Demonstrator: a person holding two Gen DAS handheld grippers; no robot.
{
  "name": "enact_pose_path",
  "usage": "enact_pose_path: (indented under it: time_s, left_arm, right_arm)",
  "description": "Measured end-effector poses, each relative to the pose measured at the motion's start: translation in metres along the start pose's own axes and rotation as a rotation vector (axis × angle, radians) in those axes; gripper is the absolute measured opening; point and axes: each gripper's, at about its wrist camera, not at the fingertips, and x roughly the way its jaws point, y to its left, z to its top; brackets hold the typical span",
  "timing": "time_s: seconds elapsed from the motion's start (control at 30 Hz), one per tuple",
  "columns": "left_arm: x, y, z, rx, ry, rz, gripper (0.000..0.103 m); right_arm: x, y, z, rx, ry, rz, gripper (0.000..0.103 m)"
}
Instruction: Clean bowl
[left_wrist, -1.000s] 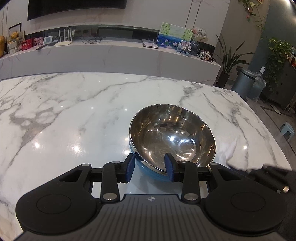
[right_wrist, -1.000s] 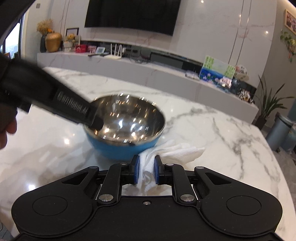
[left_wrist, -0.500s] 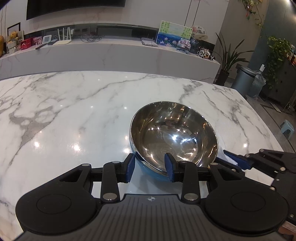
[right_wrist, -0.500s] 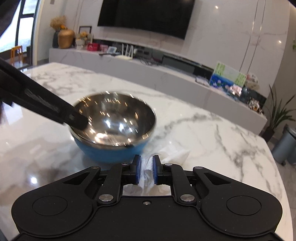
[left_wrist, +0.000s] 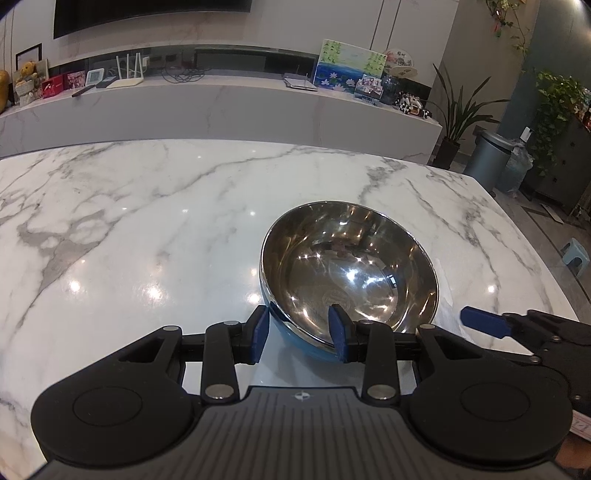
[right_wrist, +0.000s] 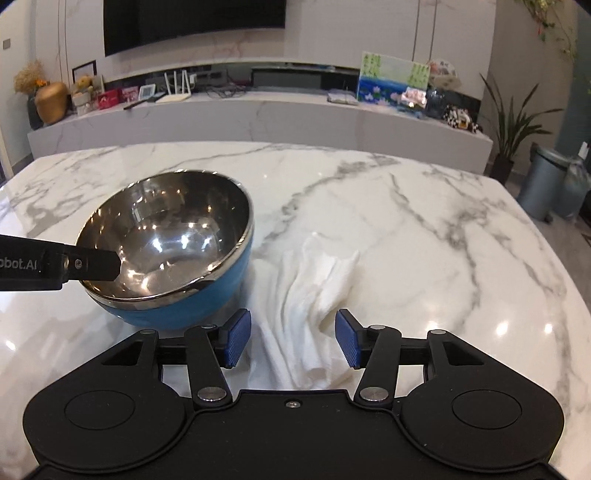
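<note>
A steel bowl with a blue outside (left_wrist: 351, 266) (right_wrist: 166, 243) is tilted on the marble table (left_wrist: 147, 229). My left gripper (left_wrist: 301, 334) straddles its near rim, one finger inside and one outside, with a gap beside the outer finger. In the right wrist view a left finger (right_wrist: 96, 264) reaches over the rim. A crumpled white cloth (right_wrist: 314, 291) lies on the table right of the bowl. My right gripper (right_wrist: 291, 338) is open around the cloth's near end; its finger (left_wrist: 480, 325) shows in the left wrist view.
The table's right edge (right_wrist: 554, 266) drops to the floor, where a grey bin (right_wrist: 543, 181) and plants stand. A long marble sideboard (left_wrist: 221, 110) with small items runs behind the table.
My right gripper was shut on the white cloth and has opened wide, leaving the cloth lying on the table. The bowl stays tilted in my left gripper.
</note>
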Motion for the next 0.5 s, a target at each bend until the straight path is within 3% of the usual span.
enact_pose_path:
  time_s: [0.1, 0.33, 0.5]
  left_arm:
    - [0.000, 0.000, 0.001, -0.001, 0.001, -0.002, 0.033]
    - [0.001, 0.001, 0.002, -0.001, 0.004, -0.002, 0.033]
    - [0.002, 0.001, 0.002, -0.003, 0.006, -0.004, 0.033]
  right_arm:
    - [0.007, 0.003, 0.003, -0.005, 0.026, 0.001, 0.048]
    - [0.013, 0.010, 0.004, -0.049, 0.044, -0.011, 0.019]
    - [0.005, 0.006, 0.008, -0.051, 0.007, -0.008, 0.015]
